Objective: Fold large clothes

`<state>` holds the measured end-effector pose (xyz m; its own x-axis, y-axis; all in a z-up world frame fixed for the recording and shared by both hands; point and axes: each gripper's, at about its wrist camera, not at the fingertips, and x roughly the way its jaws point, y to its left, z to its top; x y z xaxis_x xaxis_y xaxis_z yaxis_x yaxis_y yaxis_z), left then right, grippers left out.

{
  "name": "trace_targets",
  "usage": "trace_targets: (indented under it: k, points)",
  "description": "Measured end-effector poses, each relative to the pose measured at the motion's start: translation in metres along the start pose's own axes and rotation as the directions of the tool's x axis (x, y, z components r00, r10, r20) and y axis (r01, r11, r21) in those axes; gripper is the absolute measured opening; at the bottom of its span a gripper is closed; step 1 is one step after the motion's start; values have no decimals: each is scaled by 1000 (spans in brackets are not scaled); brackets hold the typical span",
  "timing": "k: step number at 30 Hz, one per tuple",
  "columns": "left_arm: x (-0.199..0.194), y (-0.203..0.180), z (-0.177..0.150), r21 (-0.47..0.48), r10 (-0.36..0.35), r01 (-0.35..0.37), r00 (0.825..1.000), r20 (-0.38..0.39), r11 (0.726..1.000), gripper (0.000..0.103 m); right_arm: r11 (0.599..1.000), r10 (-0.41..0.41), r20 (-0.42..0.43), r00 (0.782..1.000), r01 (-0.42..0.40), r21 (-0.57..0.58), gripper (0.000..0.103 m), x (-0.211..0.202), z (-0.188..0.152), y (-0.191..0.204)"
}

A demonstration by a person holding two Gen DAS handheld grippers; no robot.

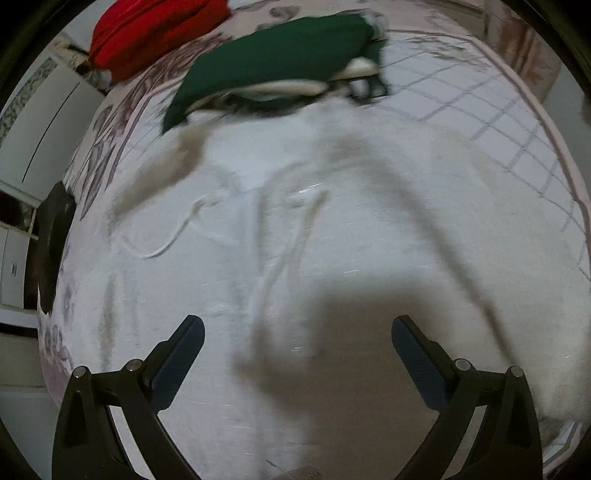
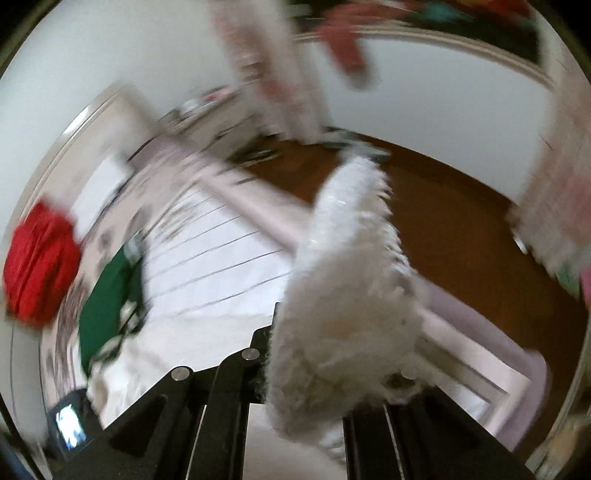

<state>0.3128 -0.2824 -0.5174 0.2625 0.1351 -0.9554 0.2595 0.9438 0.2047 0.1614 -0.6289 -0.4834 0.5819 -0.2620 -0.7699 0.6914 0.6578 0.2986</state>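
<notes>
Fluffy white fabric is bunching right at the lens of the right gripper (image 2: pixel 295 354), whose jaws are pressing together on a fold of the white garment (image 2: pixel 347 280); the pile is spilling over the fingers and hiding the tips. Across from it, the left gripper (image 1: pixel 297 334) is hanging with its jaws spread wide and nothing between them, pointing steeply down at the same white garment (image 1: pixel 332 229) spreading over the bed (image 1: pixel 498 110).

Judging from this, the fold is only beginning: one edge is being lifted off the bed while the rest is lying mostly flat, and no crease is showing yet. Bringing that edge over and smoothing it appears to be what is left.

Looking at the garment itself, it is large, white and fleecy, with a drawcord (image 1: pixel 173 236) trailing loosely across it. Beyond it, a folded green garment (image 1: pixel 273 62) and a red one (image 1: pixel 147 33) are sitting at the far side of the bed, seemingly already done.
</notes>
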Motion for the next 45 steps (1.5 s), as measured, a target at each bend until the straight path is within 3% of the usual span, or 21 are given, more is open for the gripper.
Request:
trace_targets:
  k: [4,9,12,16,20,22,24,26,27,28,29,32,34,36,38,40,43,45]
  points:
    - [14,64,-13,-56,27,-29,999,-30,998,103,972,77,-80,994,-92,-217,8,19,-38,116]
    - [31,180,-50,-197,93,-107,993,-79,975,103,873,119,-226,967,-211,-441,8,57,-119,253]
    - [40,241,-75,-291,118,-148,986,-121,945,103,778,119,-295,948,-274,-565,8,78,-185,324]
    - [48,301,-106,-396,135,-189,978,-160,898,103,610,110,-362,926,-351,-710,8,89,-275,408]
    - [54,328,-131,-450,143,-213,972,-184,867,103,460,12,-431,902,-387,-799,7,108,-354,445]
    - [56,332,-134,-456,129,-204,973,-190,866,103,438,-62,-477,877,-405,-802,11,121,-374,445]
    - [56,333,-132,-452,122,-194,975,-184,871,103,486,-54,-551,833,-460,-743,18,123,-371,434]
    - [52,328,-127,-445,110,-177,979,-172,878,103,584,-5,-623,782,-504,-637,53,115,-345,408]
    - [48,320,-120,-438,96,-157,983,-159,885,103,627,25,-634,773,-505,-592,60,109,-329,392]
    - [44,314,-115,-432,91,-148,985,-149,890,103,688,62,-638,767,-496,-530,67,99,-307,365]
    - [41,309,-110,-422,90,-140,986,-137,896,103,727,68,-631,773,-472,-500,67,94,-291,346]
    - [31,288,-91,-403,74,-111,992,-106,909,103,836,3,-578,816,-319,-446,68,86,-242,268]
    - [26,273,-81,-395,64,-98,993,-99,913,103,873,-76,-556,828,-214,-438,68,89,-223,220]
    - [22,261,-75,-390,76,-107,993,-94,914,103,893,-126,-562,817,-153,-423,68,102,-215,176]
    - [25,246,-71,-379,93,-127,990,-106,916,103,897,-156,-576,802,-129,-422,68,122,-210,150]
    - [35,230,-64,-373,106,-147,986,-128,916,103,876,-194,-576,794,-124,-466,67,142,-210,135]
    - [51,209,-53,-353,136,-179,980,-143,918,103,862,-220,-559,799,-108,-495,55,160,-208,118]
    - [63,195,-46,-336,150,-198,975,-165,921,103,895,-209,-542,814,-64,-441,44,161,-199,100]
